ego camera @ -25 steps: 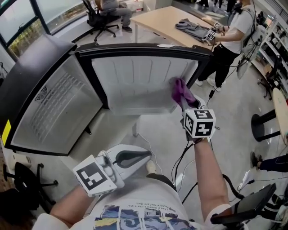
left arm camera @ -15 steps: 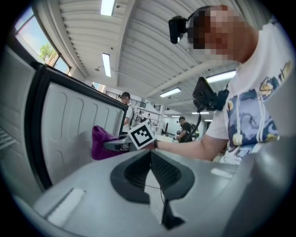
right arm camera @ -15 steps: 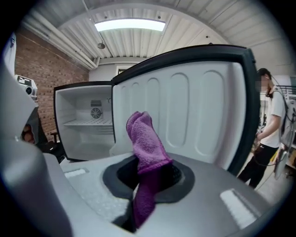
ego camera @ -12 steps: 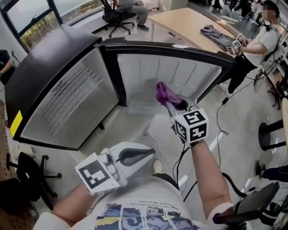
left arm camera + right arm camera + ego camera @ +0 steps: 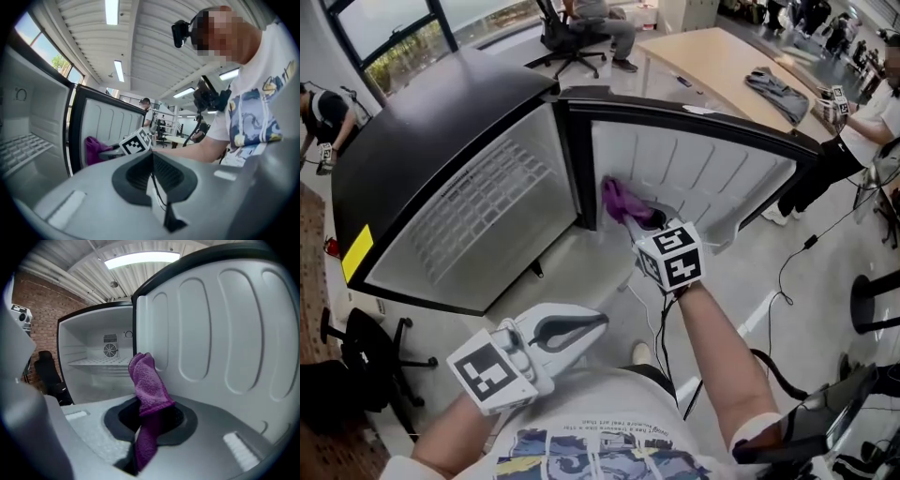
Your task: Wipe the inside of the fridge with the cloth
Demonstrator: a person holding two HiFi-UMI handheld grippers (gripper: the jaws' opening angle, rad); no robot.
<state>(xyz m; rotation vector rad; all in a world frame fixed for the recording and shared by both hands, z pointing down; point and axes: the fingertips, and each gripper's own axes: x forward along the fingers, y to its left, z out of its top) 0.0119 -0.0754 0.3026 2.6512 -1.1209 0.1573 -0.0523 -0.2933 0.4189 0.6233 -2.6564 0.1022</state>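
Pinching the cloth (image 5: 148,386), tail hidden, is the right gripper (image 5: 643,218); the left gripper (image 5: 583,328) is pressed together.

The left gripper (image 5: 598,322) and right gripper (image 5: 636,217) were pale grey, each with a white, black-marked cube (image 5: 669,257). Below the left gripper, a white T-shirt (image 5: 619,401) bore blue-and-yellow print.

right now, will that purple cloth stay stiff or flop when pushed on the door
Probably floppy: the cloth folds and droops over the right gripper. Likely light; one pinch holds it up. Its fuzzy pile may drag.
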